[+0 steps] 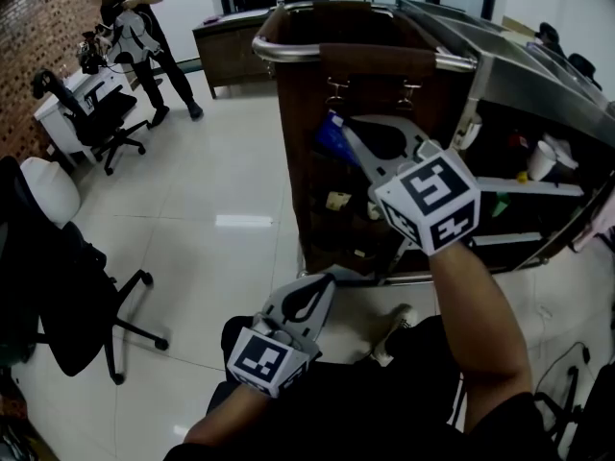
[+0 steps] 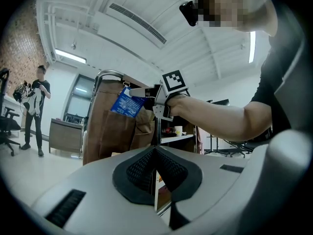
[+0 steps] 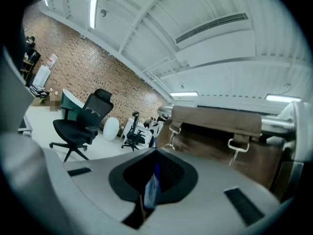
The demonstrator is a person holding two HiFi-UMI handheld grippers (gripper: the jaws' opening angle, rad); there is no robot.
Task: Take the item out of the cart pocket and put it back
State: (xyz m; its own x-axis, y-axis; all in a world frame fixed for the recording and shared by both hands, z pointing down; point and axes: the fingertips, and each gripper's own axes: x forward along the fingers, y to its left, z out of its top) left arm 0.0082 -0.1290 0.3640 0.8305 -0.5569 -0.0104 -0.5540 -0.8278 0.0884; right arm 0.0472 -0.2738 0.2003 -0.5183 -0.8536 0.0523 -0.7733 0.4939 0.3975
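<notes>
A blue printed packet (image 1: 333, 139) hangs in front of the cart's brown fabric bag (image 1: 300, 94), just above its side pockets (image 2: 105, 126). My right gripper (image 1: 348, 134) is shut on the packet's edge, and in the right gripper view the packet (image 3: 152, 189) shows edge-on between the pads. From the left gripper view the packet (image 2: 125, 103) and the right gripper (image 2: 146, 91) sit level beside the bag's top. My left gripper (image 1: 323, 282) stays low near the cart's base, its pads (image 2: 146, 168) pressed together with nothing between them.
The cart has a metal top rail (image 1: 288, 51) and open shelves (image 1: 538, 185) with cups and small items at the right. A black office chair (image 1: 67, 286) stands at the left. Far back left a person (image 1: 135, 36) stands by a white desk (image 1: 67, 104).
</notes>
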